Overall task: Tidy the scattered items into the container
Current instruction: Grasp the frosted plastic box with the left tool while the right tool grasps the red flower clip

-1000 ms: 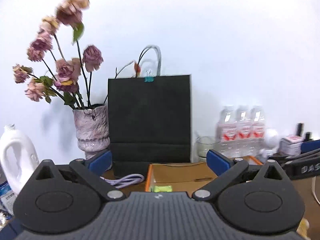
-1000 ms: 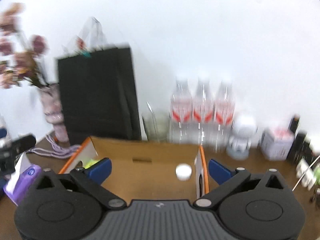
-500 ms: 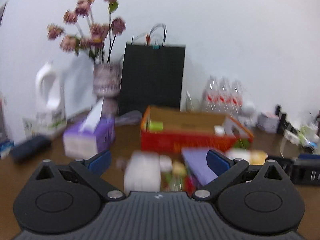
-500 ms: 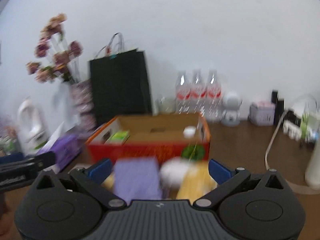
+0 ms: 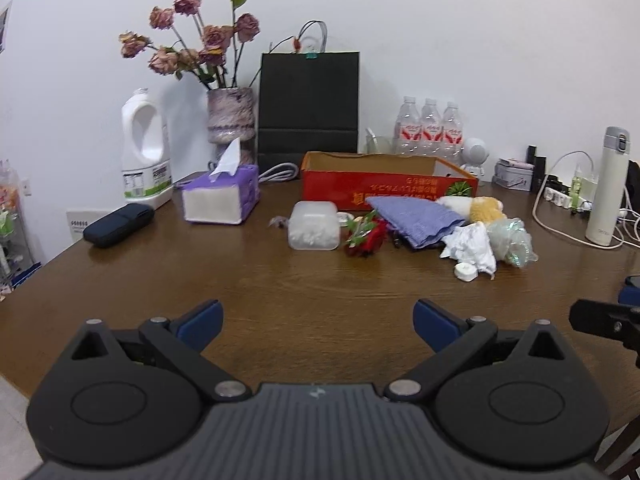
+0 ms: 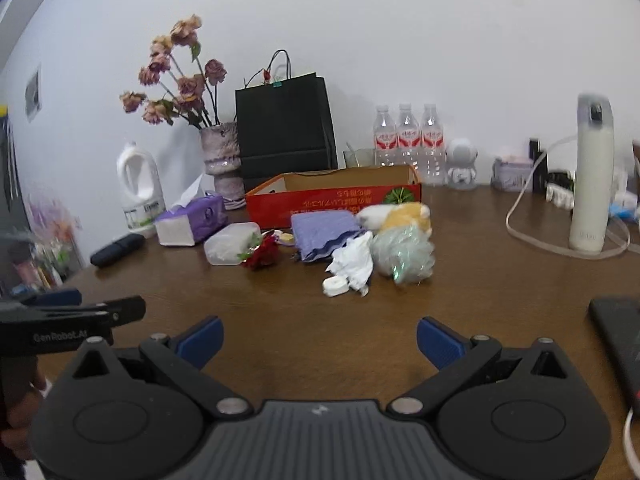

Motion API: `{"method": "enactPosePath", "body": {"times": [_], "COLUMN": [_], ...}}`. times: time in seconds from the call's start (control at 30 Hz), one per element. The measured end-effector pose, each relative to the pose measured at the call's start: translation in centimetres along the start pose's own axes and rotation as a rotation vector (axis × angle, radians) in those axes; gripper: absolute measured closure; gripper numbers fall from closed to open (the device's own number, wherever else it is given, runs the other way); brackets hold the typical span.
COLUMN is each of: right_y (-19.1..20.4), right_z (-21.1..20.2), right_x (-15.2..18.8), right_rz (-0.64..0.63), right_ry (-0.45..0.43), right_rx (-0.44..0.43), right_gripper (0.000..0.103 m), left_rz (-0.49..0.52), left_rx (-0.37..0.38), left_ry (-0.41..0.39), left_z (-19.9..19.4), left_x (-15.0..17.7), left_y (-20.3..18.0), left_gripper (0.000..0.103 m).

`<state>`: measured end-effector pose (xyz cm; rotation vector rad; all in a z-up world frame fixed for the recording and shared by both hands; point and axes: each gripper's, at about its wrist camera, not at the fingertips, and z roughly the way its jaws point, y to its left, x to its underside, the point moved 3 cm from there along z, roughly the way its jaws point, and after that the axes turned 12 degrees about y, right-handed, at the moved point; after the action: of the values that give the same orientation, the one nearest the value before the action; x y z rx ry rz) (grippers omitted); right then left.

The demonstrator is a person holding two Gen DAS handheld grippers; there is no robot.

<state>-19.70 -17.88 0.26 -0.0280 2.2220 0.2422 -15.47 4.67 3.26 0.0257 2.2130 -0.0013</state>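
A red cardboard box point(image 5: 388, 188) point(image 6: 332, 200) stands open at the back of the brown table. In front of it lie scattered items: a clear plastic tub point(image 5: 314, 226) point(image 6: 230, 243), a red rose point(image 5: 366, 240) point(image 6: 264, 254), a purple cloth point(image 5: 414, 216) point(image 6: 326, 232), a plush toy point(image 5: 480, 208) point(image 6: 404, 214), crumpled white paper point(image 5: 472, 246) point(image 6: 354, 260), a crushed clear bottle point(image 5: 514, 240) point(image 6: 404, 256) and a small white cap point(image 5: 465, 271) point(image 6: 334, 286). My left gripper point(image 5: 318, 322) and my right gripper point(image 6: 320, 338) are both open and empty, well short of the pile.
A purple tissue box point(image 5: 222, 200), a white jug point(image 5: 146, 152), a flower vase point(image 5: 231, 120), a black paper bag point(image 5: 309, 108), water bottles point(image 5: 430, 128) and a white flask point(image 5: 608, 196) ring the table. A dark phone point(image 6: 620, 336) lies near right.
Both grippers have pulled back from over the box toward the near table edge, so the whole pile in front of the box has come into view. Both stay open.
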Motion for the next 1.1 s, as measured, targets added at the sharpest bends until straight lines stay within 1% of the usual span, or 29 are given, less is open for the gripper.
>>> {"method": "enactPosePath", "body": {"times": [0.1, 0.17, 0.23, 0.33, 0.4, 0.47, 0.53, 0.57, 0.6, 0.63, 0.67, 0.7, 0.77, 0.8, 0.83, 0.9, 0.93, 0.97, 1.0, 1.03, 1.07, 1.1], "right_y": [-0.1, 0.1, 0.5, 1.4, 2.0, 2.6, 3.8, 4.4, 5.0, 5.6, 5.8, 5.9, 5.7, 5.7, 5.7, 6.1, 6.3, 6.6, 7.0, 7.3, 7.5, 7.6], "right_z": [1.3, 2.1, 2.7, 3.6, 4.4, 5.8, 8.3, 9.8, 11.4, 13.1, 14.7, 16.3, 18.8, 19.8, 20.8, 22.4, 23.0, 23.5, 24.1, 24.6, 25.0, 25.3], "right_x": [0.3, 0.3, 0.3, -0.2, -1.1, -2.7, -4.8, -5.9, -7.0, -8.1, -9.1, -10.1, -11.7, -12.1, -12.5, -12.7, -12.8, -12.7, -12.6, -12.6, -12.5, -12.4], "right_rz": [0.019, 0.009, -0.026, -0.092, -0.129, -0.153, -0.202, -0.237, -0.270, -0.293, -0.299, -0.285, -0.237, -0.235, -0.239, -0.262, -0.280, -0.301, -0.322, -0.338, -0.350, -0.356], "right_ry": [0.031, 0.053, 0.058, 0.057, 0.054, 0.051, 0.058, 0.065, 0.066, 0.068, 0.085, 0.114, 0.157, 0.171, 0.183, 0.205, 0.204, 0.201, 0.199, 0.197, 0.199, 0.207], "right_rx": [0.001, -0.005, -0.013, -0.010, -0.017, -0.055, -0.125, -0.141, -0.138, -0.130, -0.130, -0.141, -0.218, -0.256, -0.276, -0.276, -0.263, -0.242, -0.209, -0.181, -0.169, -0.172], "right_gripper": [0.000, 0.002, 0.007, 0.010, 0.010, 0.010, 0.010, 0.010, 0.010, 0.010, 0.011, 0.015, 0.018, 0.020, 0.020, 0.020, 0.021, 0.021, 0.024, 0.033, 0.039, 0.051], "left_rz": [-0.010, -0.027, -0.043, -0.070, -0.082, -0.065, -0.037, -0.021, -0.009, 0.006, 0.033, 0.065, 0.105, 0.122, 0.134, 0.154, 0.158, 0.158, 0.144, 0.124, 0.107, 0.090], "left_rx": [-0.007, -0.012, -0.016, -0.025, -0.022, -0.023, -0.057, -0.077, -0.091, -0.086, -0.060, -0.037, 0.002, 0.024, 0.046, 0.091, 0.100, 0.099, 0.093, 0.096, 0.115, 0.128], "left_ry": [0.022, 0.032, 0.040, 0.054, 0.053, 0.051, 0.054, 0.056, 0.056, 0.053, 0.046, 0.041, 0.025, 0.036, 0.055, 0.089, 0.104, 0.115, 0.126, 0.141, 0.156, 0.168], "left_z": [1.1, 2.0, 3.0, 4.8, 6.0, 8.0, 10.6, 12.0, 13.2, 14.2, 15.2, 16.1, 17.7, 18.6, 19.4, 20.9, 21.5, 22.1, 22.7, 23.1, 23.3, 23.4], "left_x": [0.0, -0.4, -0.9, -1.9, -3.0, -4.6, -6.7, -7.7, -8.7, -9.6, -10.3, -10.9, -11.9, -12.2, -12.5, -12.7, -12.7, -12.7, -12.7, -12.6, -12.5, -12.4], "left_y": [0.2, 0.6, 1.0, 1.8, 2.4, 2.5, 2.4, 2.4, 2.4, 2.4, 2.3, 2.2, 2.0, 1.9, 1.8, 1.5, 1.3, 1.3, 1.4, 1.6, 1.8, 2.2], "left_gripper": [0.000, 0.000, 0.000, 0.000, 0.000, 0.000, 0.000, 0.000, 0.000, 0.000, 0.000, 0.000, 0.000, 0.000, 0.000, 0.000, 0.000, 0.004, 0.014, 0.020, 0.036, 0.036]}}
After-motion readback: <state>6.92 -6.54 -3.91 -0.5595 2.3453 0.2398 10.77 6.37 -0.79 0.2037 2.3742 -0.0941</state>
